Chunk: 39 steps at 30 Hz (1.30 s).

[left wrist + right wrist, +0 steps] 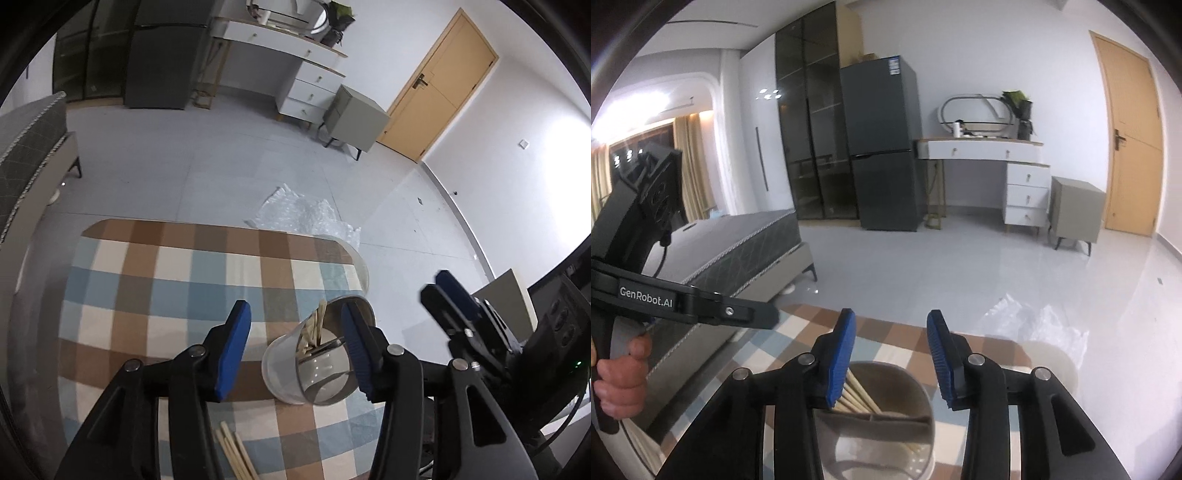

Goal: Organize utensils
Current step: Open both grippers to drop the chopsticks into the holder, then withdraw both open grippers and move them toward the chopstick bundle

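Metal holder: in the left wrist view we see a round steel utensil holder (317, 363) on the checked tablecloth (177, 280), with wooden chopsticks (314, 326) inside.
Left gripper (295, 350): its ribbed blue pads stand half apart; the right pad lies over the holder's rim, and we cannot tell if it touches.
Loose chopsticks (236, 456): pale sticks lie near the lower edge.
Right gripper (891, 356): in the right wrist view its jaws are parted and empty above the holder (882, 424).
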Available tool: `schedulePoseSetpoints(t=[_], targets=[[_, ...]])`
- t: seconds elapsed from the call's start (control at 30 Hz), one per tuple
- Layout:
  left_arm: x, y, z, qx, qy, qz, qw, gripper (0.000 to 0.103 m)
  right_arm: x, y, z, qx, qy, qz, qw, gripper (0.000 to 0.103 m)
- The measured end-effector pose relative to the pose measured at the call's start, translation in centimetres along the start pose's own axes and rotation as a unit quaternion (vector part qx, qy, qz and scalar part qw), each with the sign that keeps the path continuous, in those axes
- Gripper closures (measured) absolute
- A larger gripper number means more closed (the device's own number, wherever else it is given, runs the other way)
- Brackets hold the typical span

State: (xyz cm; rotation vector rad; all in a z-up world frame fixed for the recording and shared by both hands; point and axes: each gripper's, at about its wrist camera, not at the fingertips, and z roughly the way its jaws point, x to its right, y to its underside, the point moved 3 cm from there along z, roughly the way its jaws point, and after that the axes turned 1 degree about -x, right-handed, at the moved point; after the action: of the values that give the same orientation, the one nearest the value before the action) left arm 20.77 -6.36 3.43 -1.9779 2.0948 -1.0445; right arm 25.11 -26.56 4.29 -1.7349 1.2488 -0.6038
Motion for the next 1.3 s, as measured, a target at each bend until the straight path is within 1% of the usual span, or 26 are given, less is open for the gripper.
schedulePoseSetpoints(t=[0.07, 0.1, 0.17, 0.23, 0.27, 0.33, 0.5, 0.63, 0.7, 0.77, 0.8, 0.83, 0.97, 1.03, 1.1, 1.17, 1.3], targets=[[0.0, 0.6, -1.2, 0.013, -0.021, 0.005, 0.9997, 0.049, 0.0, -0.1, -1.4, 0.008, 0.005, 0.009, 1.0, 0.056], [0.1, 0.9, -1.8, 0.019, -0.032, 0.008, 0.9993, 0.043, -0.2, -0.1, -2.1, 0.012, 0.007, 0.012, 1.0, 0.052], [0.1, 1.5, -2.7, 0.029, -0.046, 0.013, 0.9985, 0.04, -0.6, -0.2, -3.3, 0.018, 0.007, 0.017, 1.0, 0.049], [0.1, 2.2, -3.8, 0.039, -0.062, 0.015, 0.9972, 0.037, -1.2, -0.1, -4.7, 0.023, 0.007, 0.019, 1.0, 0.042], [0.1, 2.5, -4.2, 0.044, -0.066, 0.015, 0.9967, 0.035, -1.5, -0.1, -5.2, 0.028, 0.007, 0.02, 0.999, 0.04], [0.2, 3.1, -5.2, 0.058, -0.079, 0.017, 0.9951, 0.029, -2.3, -0.1, -6.5, 0.035, 0.005, 0.02, 0.999, 0.034], [0.0, 4.9, -7.3, 0.094, -0.109, 0.022, 0.9893, 0.023, -4.4, 0.3, -9.4, 0.052, 0.006, 0.02, 0.998, 0.024], [-0.5, 6.1, -8.4, 0.116, -0.123, 0.022, 0.9854, 0.022, -5.7, 1.0, -11.0, 0.061, 0.007, 0.028, 0.998, 0.019], [-0.7, 6.9, -9.1, 0.135, -0.139, 0.023, 0.9808, 0.022, -6.4, 1.5, -11.7, 0.064, 0.008, 0.032, 0.997, 0.017], [-0.9, 7.5, -9.3, 0.145, -0.15, 0.029, 0.9776, 0.022, -7.1, 2.1, -12.3, 0.069, 0.013, 0.036, 0.997, 0.015], [-1.0, 7.8, -9.5, 0.15, -0.157, 0.031, 0.9757, 0.022, -7.3, 2.3, -12.5, 0.07, 0.014, 0.039, 0.997, 0.012], [-1.2, 8.2, -9.6, 0.154, -0.161, 0.033, 0.9743, 0.022, -7.5, 2.6, -12.7, 0.07, 0.015, 0.041, 0.997, 0.009], [-2.1, 9.8, -9.4, 0.165, -0.175, 0.033, 0.9699, 0.022, -8.5, 4.1, -13.1, 0.075, 0.025, 0.049, 0.996, 0.003], [-2.6, 10.6, -9.1, 0.166, -0.177, 0.031, 0.9695, 0.022, -8.7, 4.9, -13.3, 0.078, 0.035, 0.056, 0.995, 0.0], [-3.3, 11.6, -8.6, 0.167, -0.187, 0.03, 0.9676, 0.02, -9.0, 5.8, -13.0, 0.075, 0.045, 0.058, 0.994, 0.0], [-3.7, 12.4, -8.1, 0.17, -0.197, 0.033, 0.9651, 0.02, -9.1, 7.0, -12.4, 0.062, 0.053, 0.055, 0.995, 0.0], [-5.5, 13.6, -6.7, 0.171, -0.216, 0.025, 0.9609, 0.02, -9.6, 9.6, -11.2, 0.032, 0.042, 0.06, 0.997, 0.0]])
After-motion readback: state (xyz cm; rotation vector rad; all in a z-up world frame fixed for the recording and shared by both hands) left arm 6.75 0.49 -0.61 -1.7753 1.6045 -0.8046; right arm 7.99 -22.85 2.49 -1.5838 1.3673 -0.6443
